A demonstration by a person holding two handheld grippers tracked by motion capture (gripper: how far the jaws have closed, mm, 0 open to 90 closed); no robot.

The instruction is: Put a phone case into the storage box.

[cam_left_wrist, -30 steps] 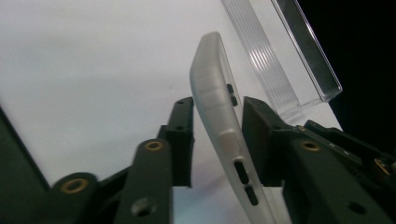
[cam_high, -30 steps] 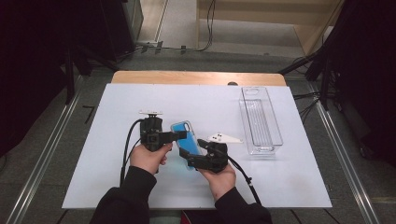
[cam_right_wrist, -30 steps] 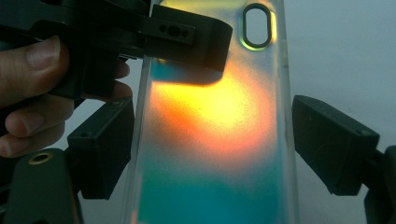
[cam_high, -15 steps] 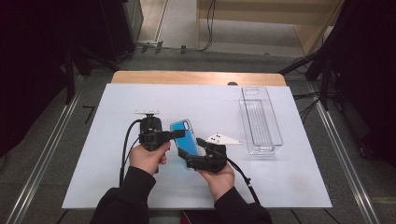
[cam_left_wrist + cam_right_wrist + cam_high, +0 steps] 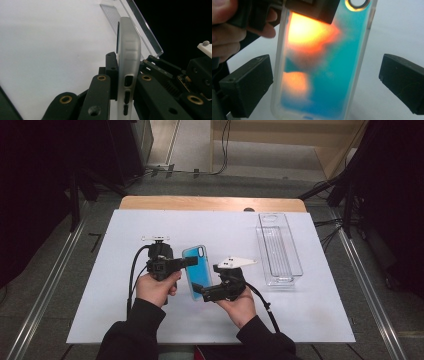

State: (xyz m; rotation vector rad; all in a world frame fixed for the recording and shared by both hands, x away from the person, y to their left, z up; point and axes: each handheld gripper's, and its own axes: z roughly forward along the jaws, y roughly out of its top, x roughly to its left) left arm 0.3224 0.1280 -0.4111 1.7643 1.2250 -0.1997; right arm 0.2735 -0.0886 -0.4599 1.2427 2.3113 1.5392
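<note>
Held up above the white bench [image 5: 300,320]: a blue translucent soft-plastic phone case [image 5: 199,270], pinched flat across front and back by the left tool [image 5: 187,261]. Right tool [image 5: 197,292] just opened wide, jaws clear of both case edges. Probably light, flexible, slightly slick; best gripped across the stiffer side rims, not the thin back.

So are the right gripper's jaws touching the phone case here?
Apart. In the right gripper view the right gripper stands wide open, and white table shows between the phone case and each jaw, widest on the right.
</note>
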